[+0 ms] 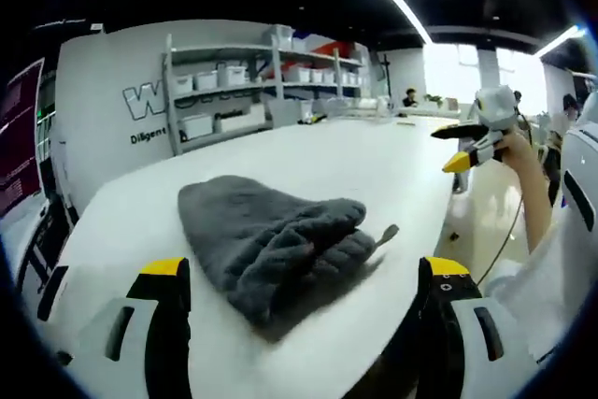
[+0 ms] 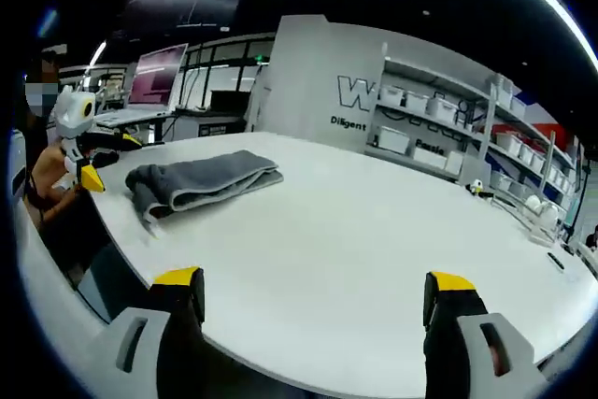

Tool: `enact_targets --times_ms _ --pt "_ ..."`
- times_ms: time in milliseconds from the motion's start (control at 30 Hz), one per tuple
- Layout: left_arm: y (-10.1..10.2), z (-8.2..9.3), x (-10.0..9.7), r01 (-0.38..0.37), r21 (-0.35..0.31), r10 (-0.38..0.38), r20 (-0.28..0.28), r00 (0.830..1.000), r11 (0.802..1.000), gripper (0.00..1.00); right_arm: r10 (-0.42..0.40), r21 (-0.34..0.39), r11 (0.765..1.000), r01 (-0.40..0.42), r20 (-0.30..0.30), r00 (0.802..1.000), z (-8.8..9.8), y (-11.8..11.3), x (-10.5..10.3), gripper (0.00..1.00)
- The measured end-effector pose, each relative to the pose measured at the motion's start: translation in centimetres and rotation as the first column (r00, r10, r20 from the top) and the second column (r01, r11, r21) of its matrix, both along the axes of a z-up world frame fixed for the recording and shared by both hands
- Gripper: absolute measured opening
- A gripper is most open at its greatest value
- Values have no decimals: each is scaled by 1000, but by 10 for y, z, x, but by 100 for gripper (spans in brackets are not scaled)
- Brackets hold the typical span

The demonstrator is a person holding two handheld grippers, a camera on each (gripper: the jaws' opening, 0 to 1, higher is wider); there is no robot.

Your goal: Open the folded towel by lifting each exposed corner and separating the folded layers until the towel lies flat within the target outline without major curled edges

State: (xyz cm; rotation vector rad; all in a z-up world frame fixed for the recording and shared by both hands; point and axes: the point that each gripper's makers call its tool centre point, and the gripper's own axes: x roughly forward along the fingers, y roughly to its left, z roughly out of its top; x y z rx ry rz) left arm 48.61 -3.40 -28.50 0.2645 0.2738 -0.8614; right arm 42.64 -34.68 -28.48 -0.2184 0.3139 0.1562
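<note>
A dark grey folded towel [image 1: 271, 240] lies bunched on the white table [image 1: 374, 165], with a small tag [image 1: 388, 232] sticking out at its right side. My left gripper [image 1: 304, 273] hovers open just short of the towel, its yellow-tipped jaws wide apart on either side of it. In the right gripper view the same towel [image 2: 201, 179] lies at the table's left end, layers stacked. My right gripper [image 2: 313, 282] is open over bare table [image 2: 374, 231], well away from the towel. Each gripper also appears in the other's view: the right gripper [image 1: 472, 142] and the left gripper [image 2: 89, 161].
Grey shelves with white bins [image 1: 234, 91] stand behind the table against a lettered wall [image 2: 374, 100]. A person's hand and arm [image 1: 528, 175] hold the right gripper off the table's edge. Monitors [image 2: 154, 72] and desks stand at the far left.
</note>
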Motion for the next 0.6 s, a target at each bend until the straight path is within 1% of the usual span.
enact_targets --times_ms 33,100,167,200,267,333,400,500,533,567,600 --pt "-11 2 2 30 1 -30 3 1000 1000 99 -3 4 1000 3 5 1000 0 0 -1 99" --pt "-27 2 6 62 6 -62 -5 998 998 99 -4 16 1000 4 15 1000 1 0 -2 99" --pt "-42 4 11 96 34 -96 21 995 995 98 0 17 1000 0 16 1000 -1 1 -3 99" --pt "-49 4 14 105 47 -106 21 994 993 96 0 17 1000 0 15 1000 -1 1 -4 99" --pt "-60 4 19 135 87 -138 33 990 987 91 0 24 1000 0 30 1000 0 1 -5 99" --pt "-73 4 27 137 111 -143 46 989 984 83 8 40 999 -9 33 999 0 2 -5 99" --pt "-83 1 34 146 187 -163 79 983 971 77 6 41 999 -7 32 999 -1 1 -6 99" --pt "-99 -12 39 155 229 -173 61 983 961 67 4 39 999 -5 31 1000 -2 0 -7 99" --pt "-106 -20 41 168 240 -186 51 981 956 64 6 44 999 -7 30 1000 -4 -1 -7 99" --pt "-109 -28 40 177 257 -188 19 982 950 61 7 46 999 -8 29 1000 -4 -1 -6 99" --pt "-111 -34 40 182 277 -191 5 982 944 58 7 48 999 -9 27 1000 -6 -2 -6 99"
